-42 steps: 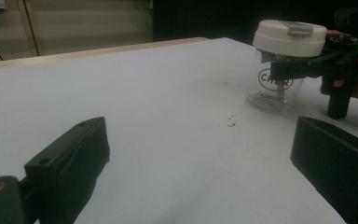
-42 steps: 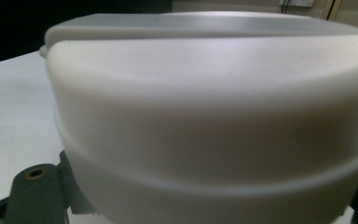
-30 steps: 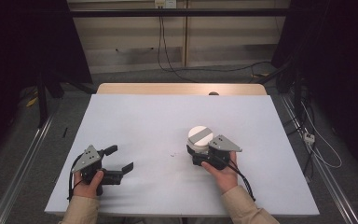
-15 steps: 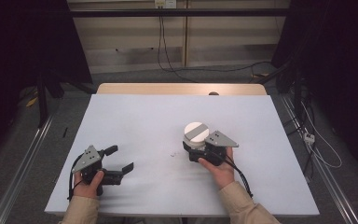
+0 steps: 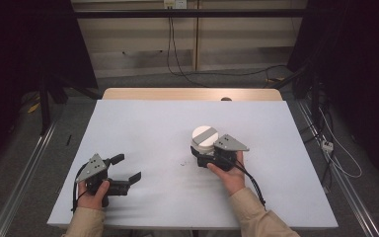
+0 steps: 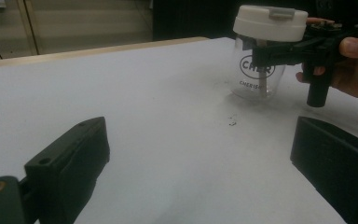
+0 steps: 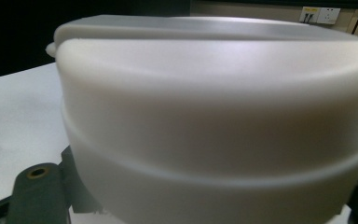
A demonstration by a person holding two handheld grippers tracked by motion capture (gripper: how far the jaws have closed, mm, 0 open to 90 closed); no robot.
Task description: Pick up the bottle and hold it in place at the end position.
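Jar [image 6: 260, 56] with white lid [image 5: 205, 134] has slid leftward across the counter [image 5: 143, 123]; our right gripper [image 5: 203, 152] jaws clasp it, left gripper [image 5: 126, 168] jaws gape, idle.

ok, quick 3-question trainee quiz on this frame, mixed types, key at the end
1. True or false: the left gripper holds the jar.
2. The jar's lid is: A) white, B) black, C) red.
3. What is the right gripper doing?

Key:
1. False. Its jaws are open with nothing between them, and it rests on the table apart from the jar.
2. A.
3. Gripping the clear jar just below the lid, with the jar upright on the table.
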